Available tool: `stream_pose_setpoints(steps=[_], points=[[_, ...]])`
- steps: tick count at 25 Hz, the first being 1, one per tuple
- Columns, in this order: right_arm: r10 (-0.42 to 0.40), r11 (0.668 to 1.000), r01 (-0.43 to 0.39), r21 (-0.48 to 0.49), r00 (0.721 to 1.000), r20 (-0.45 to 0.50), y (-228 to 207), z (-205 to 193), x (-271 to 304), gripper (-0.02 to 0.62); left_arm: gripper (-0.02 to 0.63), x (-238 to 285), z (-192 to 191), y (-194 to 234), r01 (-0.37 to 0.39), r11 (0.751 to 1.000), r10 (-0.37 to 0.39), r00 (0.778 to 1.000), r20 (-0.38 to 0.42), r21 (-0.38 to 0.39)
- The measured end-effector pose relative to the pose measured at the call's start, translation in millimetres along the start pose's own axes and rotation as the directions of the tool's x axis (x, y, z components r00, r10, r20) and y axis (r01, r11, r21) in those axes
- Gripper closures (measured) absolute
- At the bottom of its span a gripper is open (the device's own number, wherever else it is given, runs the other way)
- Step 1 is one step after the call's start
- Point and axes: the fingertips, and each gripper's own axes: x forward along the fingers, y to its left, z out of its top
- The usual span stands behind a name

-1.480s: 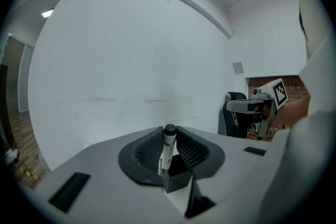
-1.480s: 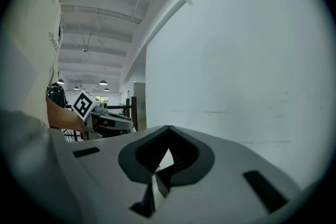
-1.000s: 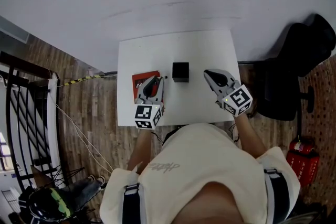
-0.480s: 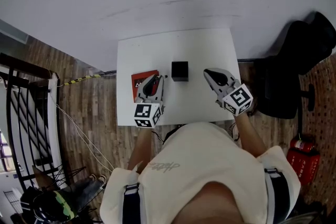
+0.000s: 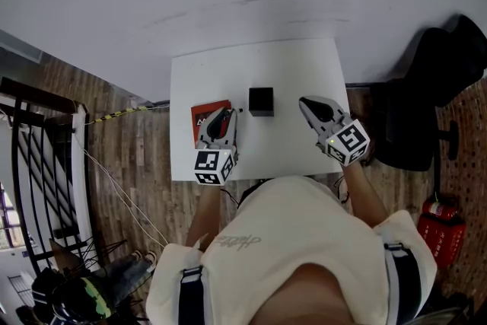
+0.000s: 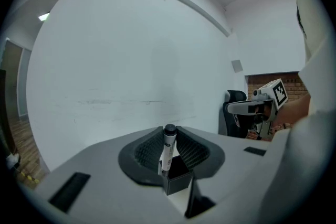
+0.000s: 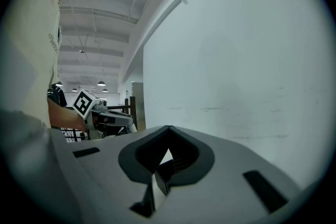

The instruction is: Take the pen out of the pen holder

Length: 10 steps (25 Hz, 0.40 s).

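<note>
Top-down head view with both gripper views. A square white table [image 5: 297, 72] stands against a plain white wall on a brown wood-plank floor [image 5: 144, 156].

(a) The pen holder [image 5: 261, 101] is a small matte black cube with an open top. It stands on the far half of the table, between the two grippers and apart from both.

(b) The pen [image 6: 166, 152] stands in the holder, leaning slightly. It has a slim white barrel and a rounded black cap. The dark print on the barrel is too small to read.

(c) The left gripper [image 5: 227, 115] has a grey shell and dark ribbed pads [image 6: 144, 150]. Its jaws are partly apart and press on nothing. The pen and holder show through the gap, beyond the tips.

(d) The right gripper [image 5: 307, 103] has jaws standing a narrow wedge apart and holds nothing. A bare strip of table and a corner of the holder show through the gap.

(e) A red book [image 5: 204, 116] lies flat under the left gripper. Its white cover lettering is mostly hidden and cannot be read.

(f) Each gripper carries a marker cube [image 5: 214, 167] with black-and-white square patterns and no words.

(g) A black office chair [image 5: 437, 84] stands to the right of the table.
</note>
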Motion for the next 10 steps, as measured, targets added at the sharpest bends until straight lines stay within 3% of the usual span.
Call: stream_pose_setpoints(steps=[10], points=[[0.014, 1.0, -0.014, -0.005, 1.0, -0.011, 3.2, -5.4, 3.6, 0.588, 0.518, 3.9, -6.6, 3.8, -0.004, 0.999, 0.003, 1.0, -0.007, -0.036]])
